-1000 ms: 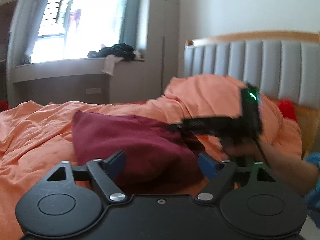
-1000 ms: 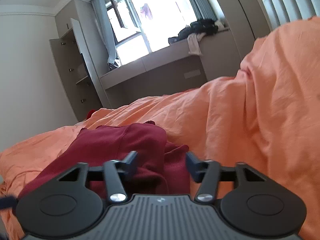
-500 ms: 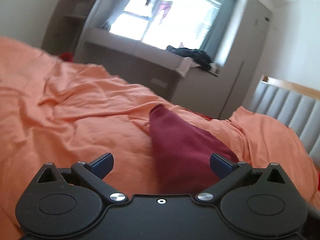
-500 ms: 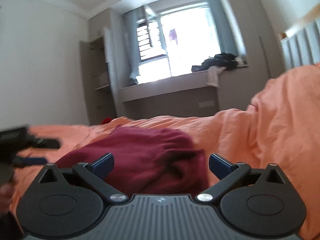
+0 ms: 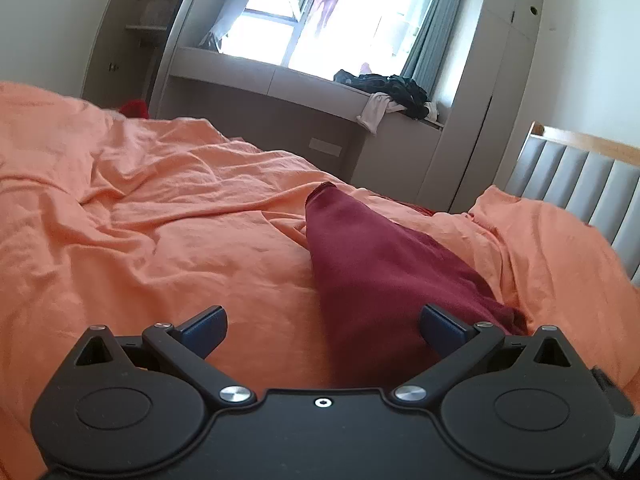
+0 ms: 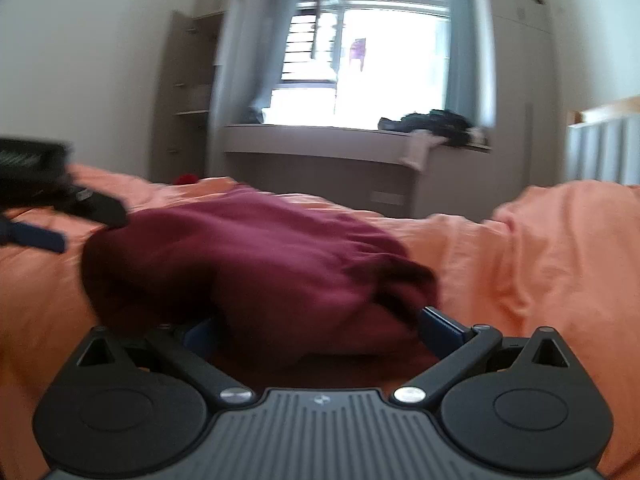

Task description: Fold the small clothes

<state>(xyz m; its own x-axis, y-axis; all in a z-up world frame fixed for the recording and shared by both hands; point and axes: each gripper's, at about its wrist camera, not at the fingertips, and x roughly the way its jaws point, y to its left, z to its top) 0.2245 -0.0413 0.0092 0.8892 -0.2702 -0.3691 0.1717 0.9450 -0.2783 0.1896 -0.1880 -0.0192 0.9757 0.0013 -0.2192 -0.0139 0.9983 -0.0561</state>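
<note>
The garment (image 5: 372,272) is a plain dark maroon, with no print, and it lies on a plain orange bedspread (image 5: 160,232). Each hand-held gripper is black with dark blue finger pads (image 5: 204,330), the left hand-held gripper (image 5: 322,330) smooth black on its body and the right hand-held gripper (image 6: 320,330) ribbed dark grey there. The headboard (image 5: 580,184) is pale grey in upright padded stripes under a light wood rail, the curtain (image 5: 434,24) is grey-blue, and a heap of black and white clothes (image 5: 394,94) sits on the grey-beige window ledge (image 5: 260,76).

Garment (image 5: 376,280) on bedspread (image 5: 160,240); headboard (image 5: 580,176) at right; window ledge (image 5: 280,80) behind, bearing heaped clothes (image 5: 396,88).
</note>
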